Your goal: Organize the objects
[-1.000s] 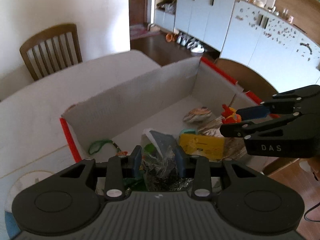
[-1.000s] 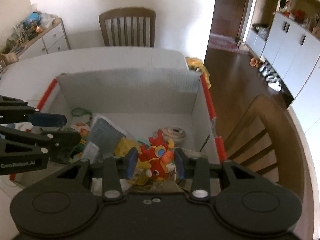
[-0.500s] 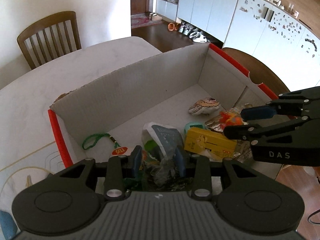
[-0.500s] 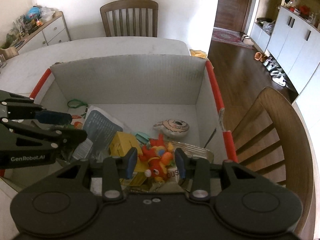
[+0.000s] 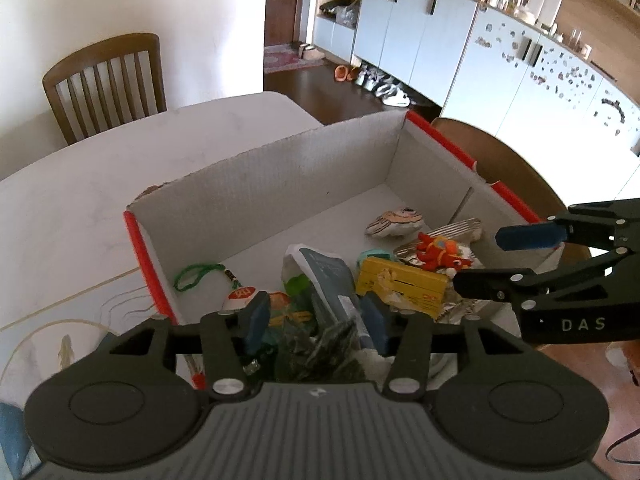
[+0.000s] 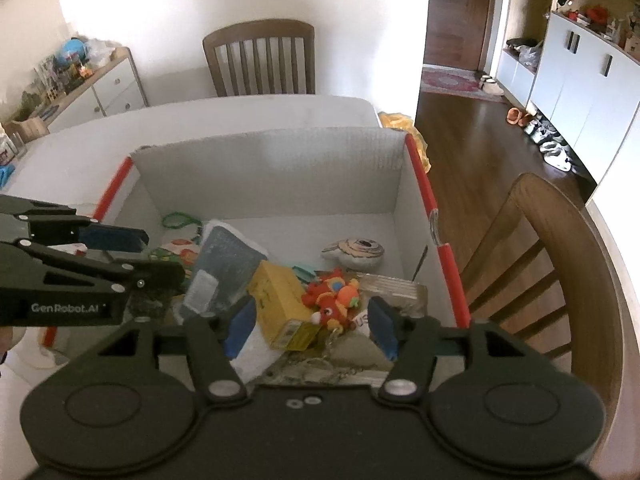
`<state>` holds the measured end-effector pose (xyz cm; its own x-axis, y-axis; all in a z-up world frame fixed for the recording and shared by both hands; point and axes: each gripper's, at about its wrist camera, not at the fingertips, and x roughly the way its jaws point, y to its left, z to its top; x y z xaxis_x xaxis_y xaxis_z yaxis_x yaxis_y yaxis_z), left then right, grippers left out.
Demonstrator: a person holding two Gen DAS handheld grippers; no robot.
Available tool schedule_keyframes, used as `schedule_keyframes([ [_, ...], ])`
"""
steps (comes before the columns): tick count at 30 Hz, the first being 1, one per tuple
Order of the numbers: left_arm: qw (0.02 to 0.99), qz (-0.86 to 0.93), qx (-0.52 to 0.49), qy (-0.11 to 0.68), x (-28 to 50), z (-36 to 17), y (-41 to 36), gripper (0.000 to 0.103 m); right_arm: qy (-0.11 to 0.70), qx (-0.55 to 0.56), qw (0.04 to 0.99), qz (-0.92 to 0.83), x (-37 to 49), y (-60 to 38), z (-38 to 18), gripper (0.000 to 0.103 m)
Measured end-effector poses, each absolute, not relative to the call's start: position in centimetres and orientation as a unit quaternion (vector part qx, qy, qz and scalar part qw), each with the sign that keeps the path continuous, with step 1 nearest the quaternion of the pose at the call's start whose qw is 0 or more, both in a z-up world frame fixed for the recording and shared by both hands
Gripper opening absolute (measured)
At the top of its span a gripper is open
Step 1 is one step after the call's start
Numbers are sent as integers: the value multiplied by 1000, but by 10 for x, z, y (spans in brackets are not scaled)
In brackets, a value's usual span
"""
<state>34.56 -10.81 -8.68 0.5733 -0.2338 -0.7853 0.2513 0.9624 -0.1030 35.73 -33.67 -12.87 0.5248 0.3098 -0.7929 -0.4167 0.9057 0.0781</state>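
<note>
Since the earlier frames both tools have spread their jaws, and the things they held now lie in the box. On the left, the left tool (image 5: 316, 322) is opening; the dark crinkled bag (image 5: 320, 354) sits between its pads (image 5: 256, 320), and the pads look clear of it. To its left in the cardboard box (image 5: 272, 184) lie a green cord (image 5: 196, 276) and a small red-and-white charm (image 5: 242, 295). In the middle rest a grey packet (image 6: 222, 260) and a yellow carton (image 6: 276, 300). Further right, the right tool (image 6: 310, 326) is also opening, and the red plush toy (image 6: 332, 296) lies loose below the gap, gripped by neither pad. Beyond it are a shell-shaped toy (image 6: 354, 251) and a silvery foil pack (image 6: 394, 286), near the box's right wall. The box stands on a white desk (image 5: 80, 184). By my judgement the collecting is well along: two items have just been dropped in. I see nothing loose on the desk except small things at its far left edge, too small to name.
</note>
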Motion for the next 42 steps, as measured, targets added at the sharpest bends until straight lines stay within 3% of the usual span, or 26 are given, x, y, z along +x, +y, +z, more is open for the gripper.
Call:
schedule_keyframes([
  [12, 908, -155, -5, 389, 303, -40, -82, 60, 397, -33, 891, 219, 314, -325, -87, 65],
  [26, 927, -161, -12, 338, 264, -1, -45, 73, 345, -2, 913, 219, 264, -306, -53, 81],
  [34, 933, -164, -15, 321, 247, 7, -25, 87, 317, 13, 923, 217, 241, -299, -45, 102],
  [37, 933, -165, -18, 319, 244, 5, -18, 103, 312, 22, 925, 215, 235, -298, -44, 102],
  [42, 934, -175, -28, 310, 235, 1, -8, 103, 310, 40, 927, 208, 224, -295, -45, 102],
])
